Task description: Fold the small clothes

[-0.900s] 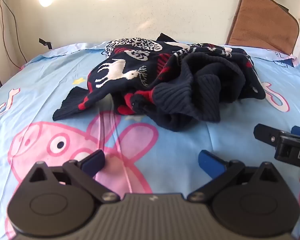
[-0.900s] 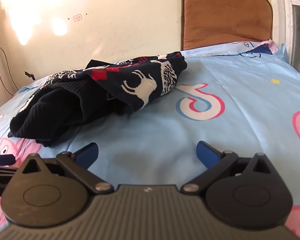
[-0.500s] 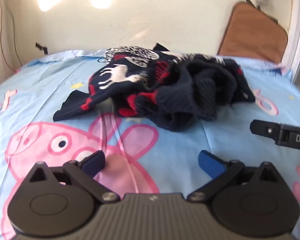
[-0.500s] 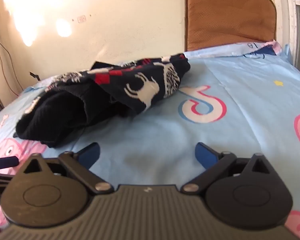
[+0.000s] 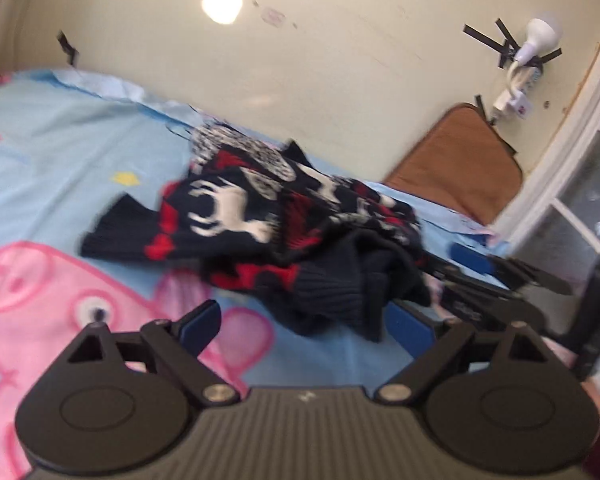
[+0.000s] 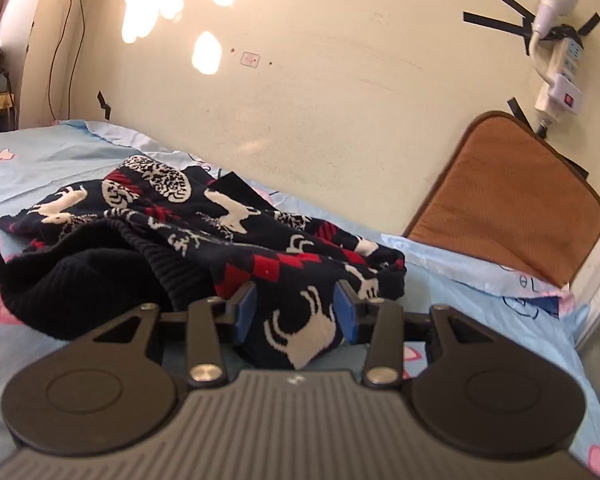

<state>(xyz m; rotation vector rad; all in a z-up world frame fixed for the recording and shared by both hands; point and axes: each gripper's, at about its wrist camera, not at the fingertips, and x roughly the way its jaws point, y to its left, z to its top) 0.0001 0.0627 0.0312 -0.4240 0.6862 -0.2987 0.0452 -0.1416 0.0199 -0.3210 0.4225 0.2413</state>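
Observation:
A crumpled navy knit sweater (image 5: 260,216) with white deer and red patterns lies on the blue cartoon bedsheet (image 5: 60,152). In the right wrist view my right gripper (image 6: 295,312) has its blue pads (image 6: 244,312) pressed against a bunched corner of the sweater (image 6: 300,328), which fills the gap between them. My left gripper (image 5: 306,326) stands wide open just short of the sweater's dark ribbed edge (image 5: 332,292), with nothing gripped. In the left wrist view the right gripper (image 5: 480,276) shows at the sweater's right side.
A brown cushion (image 6: 508,200) leans on the cream wall at the bed's far right. A power strip and a bulb (image 6: 556,4) are taped to the wall above it. A window frame (image 5: 572,184) borders the right. A pink pig print (image 5: 32,292) covers the sheet's left.
My right gripper has moved forward to the sweater and its jaws have narrowed onto a corner of it. The left gripper has moved closer, tilted and swung its view rightward, still open.

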